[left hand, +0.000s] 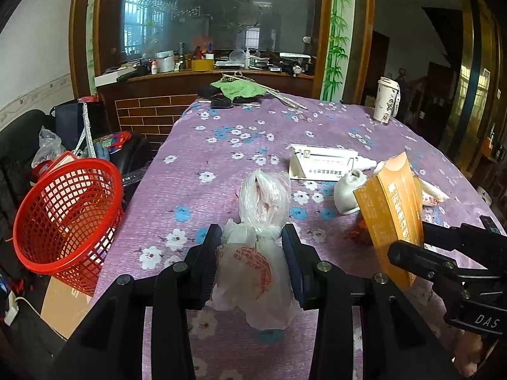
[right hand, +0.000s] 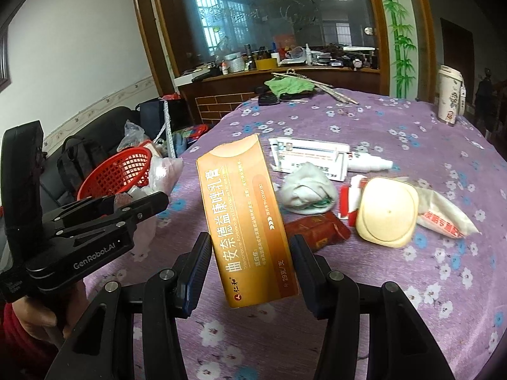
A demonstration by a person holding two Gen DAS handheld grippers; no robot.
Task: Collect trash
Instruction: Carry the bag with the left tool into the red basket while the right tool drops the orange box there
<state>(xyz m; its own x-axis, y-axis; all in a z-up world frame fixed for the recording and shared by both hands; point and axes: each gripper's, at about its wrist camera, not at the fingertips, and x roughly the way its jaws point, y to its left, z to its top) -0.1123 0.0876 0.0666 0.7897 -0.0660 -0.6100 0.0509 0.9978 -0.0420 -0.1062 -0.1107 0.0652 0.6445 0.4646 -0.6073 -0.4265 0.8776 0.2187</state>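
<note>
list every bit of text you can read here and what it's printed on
"曲安奈德益康唑乳膏", "仁和": orange box, held in the right gripper
"GenRobot.AI": left gripper body
"DAS": right gripper body, seen in the left wrist view
Red print on the plastic bag, white box, white packet and cup: too blurred

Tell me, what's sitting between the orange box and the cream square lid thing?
In the right wrist view, a crumpled red wrapper lies on the tablecloth between the orange box and the cream lid, with a balled white cloth just behind it.
</note>
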